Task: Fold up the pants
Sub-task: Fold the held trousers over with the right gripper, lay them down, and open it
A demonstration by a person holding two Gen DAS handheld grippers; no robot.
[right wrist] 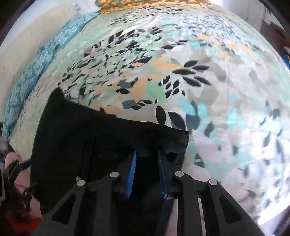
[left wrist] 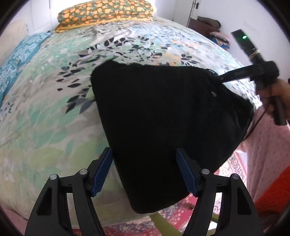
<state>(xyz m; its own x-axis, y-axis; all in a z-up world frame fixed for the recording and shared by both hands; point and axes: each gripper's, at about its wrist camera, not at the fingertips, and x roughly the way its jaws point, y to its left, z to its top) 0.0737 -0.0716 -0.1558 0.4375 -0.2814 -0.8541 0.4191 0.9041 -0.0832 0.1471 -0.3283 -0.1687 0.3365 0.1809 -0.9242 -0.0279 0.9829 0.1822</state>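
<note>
Black pants (left wrist: 159, 116) on the flowery bed (left wrist: 54, 109), left gripper (left wrist: 144, 170) jaws wide apart, only the left view shows a pillow (left wrist: 105, 12), right gripper (right wrist: 146, 172) jaws clamped on the pants' corner

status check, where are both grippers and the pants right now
Left gripper open, above black pants. Right gripper shut on pants corner. Pants folded on floral bedspread. Nothing in the way.
</note>
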